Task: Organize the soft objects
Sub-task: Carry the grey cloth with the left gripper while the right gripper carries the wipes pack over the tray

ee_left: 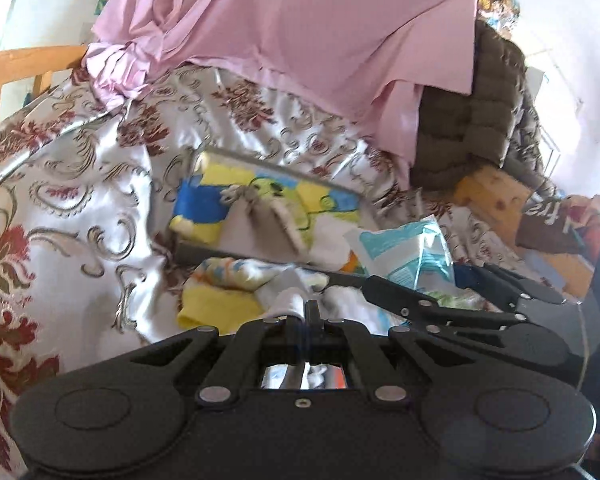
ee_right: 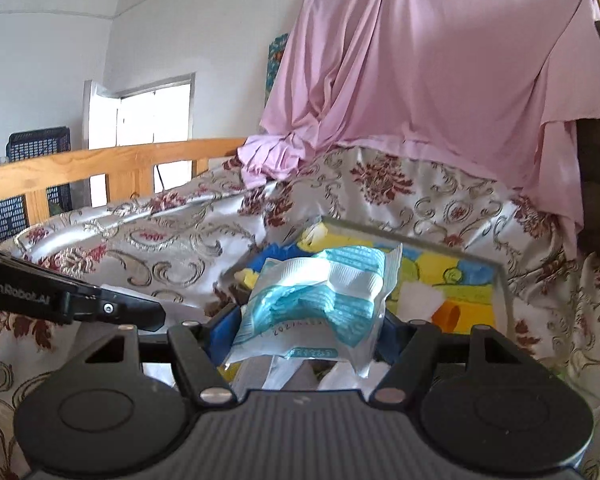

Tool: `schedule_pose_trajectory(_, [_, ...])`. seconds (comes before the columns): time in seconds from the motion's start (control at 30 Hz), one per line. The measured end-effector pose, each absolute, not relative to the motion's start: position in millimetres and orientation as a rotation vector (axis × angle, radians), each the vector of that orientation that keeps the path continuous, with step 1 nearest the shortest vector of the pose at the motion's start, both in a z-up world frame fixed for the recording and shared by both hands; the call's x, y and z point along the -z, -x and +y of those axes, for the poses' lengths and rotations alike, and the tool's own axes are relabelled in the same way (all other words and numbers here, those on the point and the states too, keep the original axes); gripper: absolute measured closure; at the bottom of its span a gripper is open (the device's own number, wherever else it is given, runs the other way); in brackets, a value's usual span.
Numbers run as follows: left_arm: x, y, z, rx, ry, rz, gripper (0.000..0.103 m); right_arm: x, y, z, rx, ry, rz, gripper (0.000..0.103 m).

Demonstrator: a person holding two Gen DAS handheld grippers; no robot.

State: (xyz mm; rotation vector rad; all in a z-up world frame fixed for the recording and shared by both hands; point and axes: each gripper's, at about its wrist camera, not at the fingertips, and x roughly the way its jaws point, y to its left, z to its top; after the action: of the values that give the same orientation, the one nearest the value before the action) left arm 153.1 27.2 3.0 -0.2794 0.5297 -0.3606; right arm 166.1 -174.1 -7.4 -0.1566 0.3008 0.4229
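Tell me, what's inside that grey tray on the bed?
The grey tray holds colourful yellow-and-blue cloths and something white. The plastic packet gripped by the right fingers hides much of the rest.

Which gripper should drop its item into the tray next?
Right gripper: it holds the blue-white plastic packet directly before the cartoon-print tray. Left gripper pinches white cloth, nearer the camera.
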Motion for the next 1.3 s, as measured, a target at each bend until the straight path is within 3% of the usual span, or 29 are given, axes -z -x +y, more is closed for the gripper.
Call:
schedule_pose_trajectory(0.27, [-48.7,-183.0,1.4,0.415,0.228,0.479,0.103,-11.9,-182.1,-200.3,-0.374,0.084,0.240,0.030])
schedule_pose_trajectory(0.6, [-70.7,-315.3,-43.0,0.437,0.227,0.479,0.103,-23.7,-284.9,-251.6,-0.203,-0.044,0.279,0.030])
schedule_pose_trajectory(0.97, [-40.9,-437.3,-83.3,0.382,0.262,0.585,0.103,-3.0,-375.3,-284.1,-0.165,-0.184,0.402,0.030])
schedule_pose_trajectory(1.3, [-4.8,-470.1,-96.9,0.352,0.267,0.648,0.103,27.5,-406.0,-306.1,-0.142,-0.252,0.517,0.030])
